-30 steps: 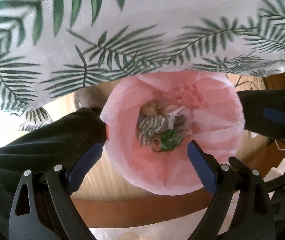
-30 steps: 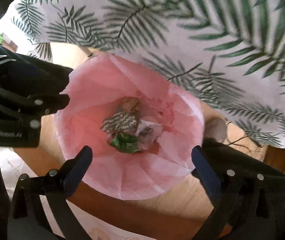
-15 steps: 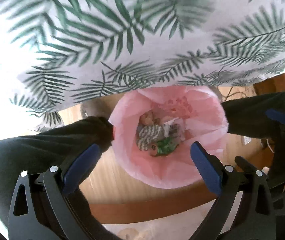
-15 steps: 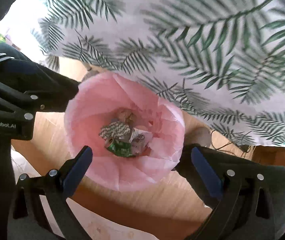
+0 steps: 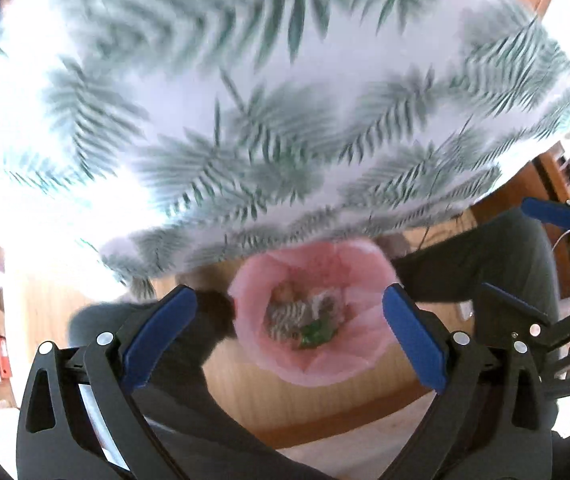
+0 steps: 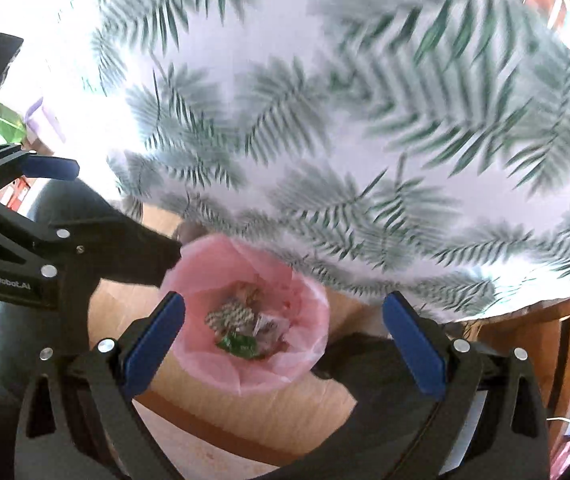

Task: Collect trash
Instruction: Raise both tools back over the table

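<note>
- One pink plastic trash bag (image 5: 327, 360) stands open on the wooden floor (image 5: 245, 396), holding several crumpled wrappers (image 6: 245, 326).
- Two grippers: left gripper (image 5: 289, 322) has just been opening, jaws wide, nothing gripped; right gripper (image 6: 283, 326) gapes wide, empty.
- One white leaf-print cloth (image 6: 365, 140) hangs beyond.

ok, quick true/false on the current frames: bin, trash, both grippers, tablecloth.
1. The bin has a pink liner. True.
2. The bin is empty. False: crumpled trash lies at its bottom, including a green wrapper.
3. The left gripper holds a piece of trash. False: its jaws stand wide apart with nothing between them.
4. The right gripper is open and holds nothing. True.
5. The tablecloth is plain white. False: it carries green palm-leaf prints.
</note>
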